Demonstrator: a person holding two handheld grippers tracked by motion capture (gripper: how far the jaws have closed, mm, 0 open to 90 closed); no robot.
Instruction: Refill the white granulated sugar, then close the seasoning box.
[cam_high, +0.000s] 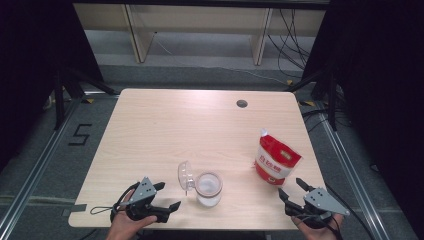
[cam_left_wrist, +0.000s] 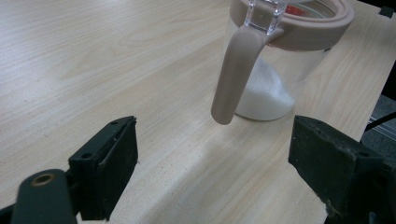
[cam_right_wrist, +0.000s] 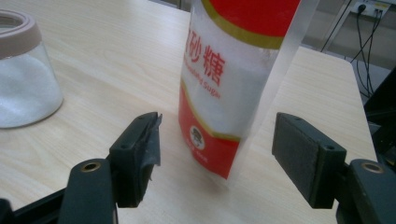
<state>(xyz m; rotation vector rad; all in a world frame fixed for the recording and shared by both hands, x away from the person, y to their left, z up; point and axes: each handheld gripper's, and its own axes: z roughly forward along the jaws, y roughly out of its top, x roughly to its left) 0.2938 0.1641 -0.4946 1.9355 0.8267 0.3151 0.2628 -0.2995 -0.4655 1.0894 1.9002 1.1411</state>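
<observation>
A clear glass jar (cam_high: 208, 189) with a beige rim holds white sugar and stands near the table's front edge; its clear lid (cam_high: 185, 176) is swung open to the left. A red and white sugar bag (cam_high: 276, 159) stands upright to its right. My left gripper (cam_high: 168, 195) is open just left of the jar. In the left gripper view the jar (cam_left_wrist: 280, 70) and its hanging beige clasp (cam_left_wrist: 233, 74) lie ahead of the open left gripper (cam_left_wrist: 215, 140). My right gripper (cam_high: 290, 186) is open just in front of the bag (cam_right_wrist: 233, 79), and the right gripper (cam_right_wrist: 217, 123) does not press on it.
The light wooden table (cam_high: 165, 125) has a round cable hole (cam_high: 242, 103) at the back right. In the right gripper view the jar (cam_right_wrist: 23, 74) stands off to the left. Cables run along the floor beyond the table's right edge.
</observation>
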